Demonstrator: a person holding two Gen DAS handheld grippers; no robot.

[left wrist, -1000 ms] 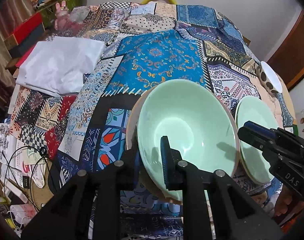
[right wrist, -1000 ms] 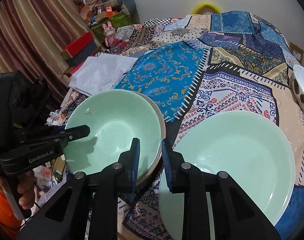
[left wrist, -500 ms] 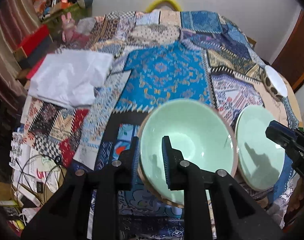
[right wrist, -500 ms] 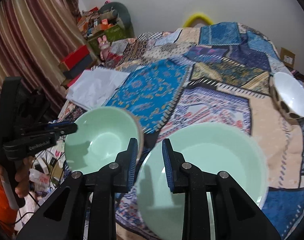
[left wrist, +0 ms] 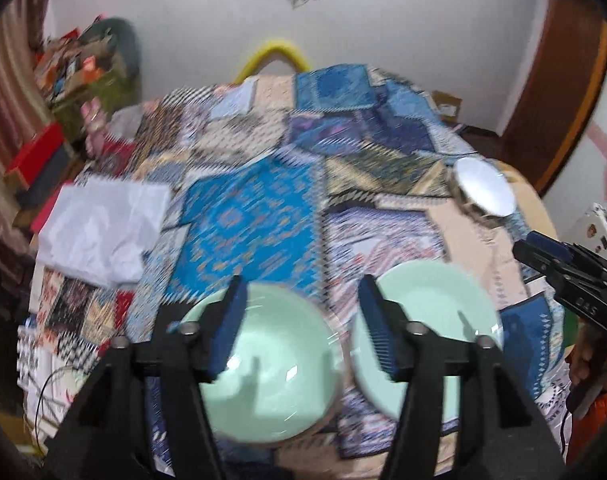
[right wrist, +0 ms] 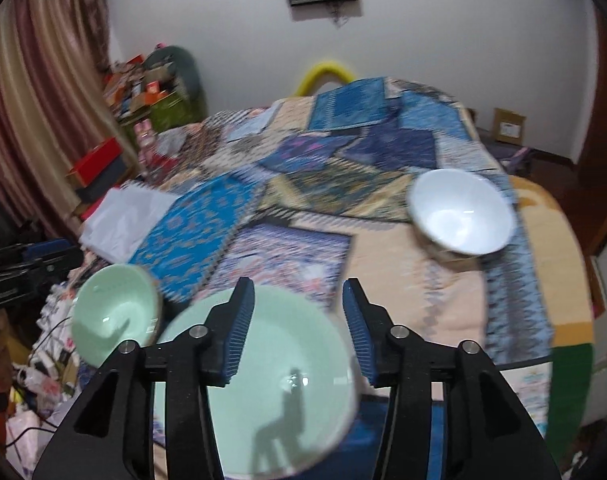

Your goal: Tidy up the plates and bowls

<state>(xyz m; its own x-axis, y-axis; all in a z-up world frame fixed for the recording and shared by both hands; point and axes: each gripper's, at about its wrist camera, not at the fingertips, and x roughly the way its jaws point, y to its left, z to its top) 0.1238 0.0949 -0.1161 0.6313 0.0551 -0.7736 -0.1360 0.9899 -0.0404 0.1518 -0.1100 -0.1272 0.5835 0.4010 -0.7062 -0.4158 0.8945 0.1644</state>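
Note:
A pale green bowl (left wrist: 271, 364) sits in a brownish plate at the near edge of the patchwork-covered table (left wrist: 263, 208). A pale green plate (left wrist: 435, 332) lies to its right. A white bowl (left wrist: 485, 192) with a patterned outside stands at the far right. My left gripper (left wrist: 301, 324) is open and empty, raised above and between the green bowl and plate. In the right wrist view my right gripper (right wrist: 297, 328) is open and empty above the green plate (right wrist: 279, 384), with the green bowl (right wrist: 111, 312) to the left and the white bowl (right wrist: 461, 216) far right.
A white folded cloth (left wrist: 99, 228) lies on the left of the table. Boxes and clutter (left wrist: 43, 152) stand beyond the left edge by a curtain (right wrist: 31, 120). Cables and bags (right wrist: 35, 384) lie on the floor at near left.
Both grippers have opened and pulled back and up from the green bowl and green plate, which now rest on the table. The view is blurred from motion.

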